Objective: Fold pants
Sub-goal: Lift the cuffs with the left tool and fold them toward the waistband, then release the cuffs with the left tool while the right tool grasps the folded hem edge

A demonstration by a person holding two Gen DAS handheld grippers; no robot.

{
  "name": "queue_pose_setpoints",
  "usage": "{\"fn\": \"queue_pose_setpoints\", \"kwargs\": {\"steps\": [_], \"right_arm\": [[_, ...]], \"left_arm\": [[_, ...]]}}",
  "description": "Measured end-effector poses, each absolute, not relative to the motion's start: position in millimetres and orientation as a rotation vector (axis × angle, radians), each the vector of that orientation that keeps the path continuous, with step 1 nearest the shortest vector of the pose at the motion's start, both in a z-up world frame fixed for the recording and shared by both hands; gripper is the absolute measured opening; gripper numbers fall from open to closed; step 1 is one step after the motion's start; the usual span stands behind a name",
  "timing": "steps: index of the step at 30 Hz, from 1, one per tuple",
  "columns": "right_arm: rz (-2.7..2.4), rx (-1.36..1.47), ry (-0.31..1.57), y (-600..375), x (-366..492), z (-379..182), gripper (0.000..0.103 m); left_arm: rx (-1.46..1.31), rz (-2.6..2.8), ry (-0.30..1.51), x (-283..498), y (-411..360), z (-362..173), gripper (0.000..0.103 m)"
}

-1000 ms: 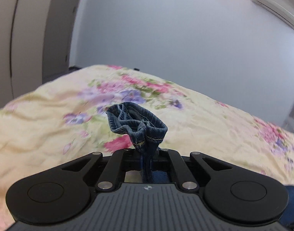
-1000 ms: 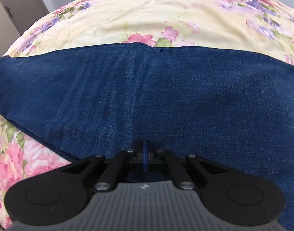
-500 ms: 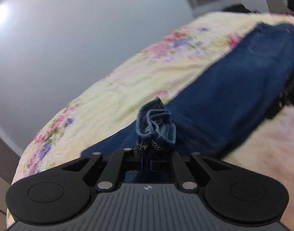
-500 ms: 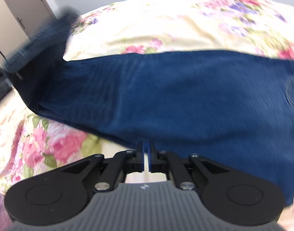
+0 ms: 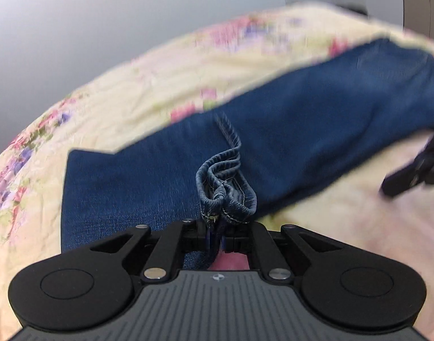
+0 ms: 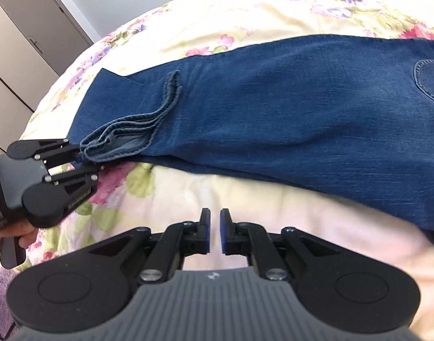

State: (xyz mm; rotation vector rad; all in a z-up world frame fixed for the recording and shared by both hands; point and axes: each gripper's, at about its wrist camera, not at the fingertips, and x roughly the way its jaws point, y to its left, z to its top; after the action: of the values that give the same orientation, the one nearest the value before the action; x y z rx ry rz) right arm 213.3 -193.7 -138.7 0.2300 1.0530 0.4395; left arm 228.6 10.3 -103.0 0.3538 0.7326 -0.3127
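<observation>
Dark blue jeans (image 6: 273, 108) lie flat across the floral bedspread, with a back pocket at the right edge. My left gripper (image 5: 215, 234) is shut on the bunched leg hems (image 5: 226, 190) and holds them over the lower leg part of the jeans (image 5: 131, 187). In the right wrist view the left gripper (image 6: 86, 160) comes in from the left, with the hems (image 6: 123, 139) folded back onto the legs. My right gripper (image 6: 214, 234) is slightly open and empty, above bare bedspread just in front of the jeans' near edge.
The bed has a cream bedspread with pink and purple flowers (image 6: 217, 20). A grey wall (image 5: 103, 28) stands behind it. Wardrobe doors (image 6: 26, 42) are at the left in the right wrist view. The right gripper shows blurred at the right edge of the left wrist view (image 5: 415, 167).
My left gripper swung round and carried the hems over onto the jeans' legs. My right gripper let go of the jeans, opened slightly and drew back off the near edge.
</observation>
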Motion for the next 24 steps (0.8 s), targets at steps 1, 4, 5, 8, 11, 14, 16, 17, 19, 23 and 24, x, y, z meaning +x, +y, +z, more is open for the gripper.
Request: {"fn": "queue_pose_setpoints", "kwargs": {"steps": [1, 4, 5, 8, 11, 14, 16, 17, 19, 23, 24], "right_arm": [[0.442, 0.230, 1.043, -192.4, 211.9, -136.7, 0.003], [0.444, 0.225, 1.026, -191.0, 210.4, -132.6, 0.003], [0.443, 0.224, 1.028, -190.0, 210.9, -132.7, 0.003], [0.432, 0.234, 1.038, -187.7, 211.7, -133.7, 0.003], [0.433, 0.233, 1.035, -185.4, 213.2, -133.8, 0.005], [0.446, 0.235, 1.031, -183.2, 214.7, -133.0, 0.018], [0.463, 0.250, 1.026, -180.8, 216.5, -132.5, 0.023], [0.469, 0.261, 1.025, -179.3, 218.1, -132.2, 0.024], [0.482, 0.294, 1.023, -177.1, 221.8, -132.1, 0.030], [0.490, 0.365, 1.038, -170.4, 225.8, -132.0, 0.046], [0.492, 0.382, 1.045, -169.3, 226.2, -132.1, 0.048]], "left_arm": [[0.323, -0.340, 0.715, 225.8, 12.6, -95.7, 0.006], [0.368, -0.405, 0.759, 223.5, 3.9, -101.5, 0.006], [0.404, -0.407, 0.788, 223.8, -0.5, -111.2, 0.006], [0.363, -0.389, 0.844, 224.9, 5.0, -133.7, 0.007], [0.200, -0.403, 0.865, 230.0, 23.7, -134.0, 0.010], [0.113, -0.445, 0.887, 232.5, 33.9, -125.7, 0.031], [0.107, -0.492, 0.895, 230.6, 32.2, -122.2, 0.042], [0.115, -0.512, 0.895, 229.1, 30.4, -121.6, 0.046], [0.111, -0.554, 0.910, 224.4, 27.7, -121.9, 0.046], [0.100, -0.599, 0.925, 221.8, 27.0, -118.1, 0.046], [0.097, -0.600, 0.927, 221.4, 29.8, -115.2, 0.046]]}}
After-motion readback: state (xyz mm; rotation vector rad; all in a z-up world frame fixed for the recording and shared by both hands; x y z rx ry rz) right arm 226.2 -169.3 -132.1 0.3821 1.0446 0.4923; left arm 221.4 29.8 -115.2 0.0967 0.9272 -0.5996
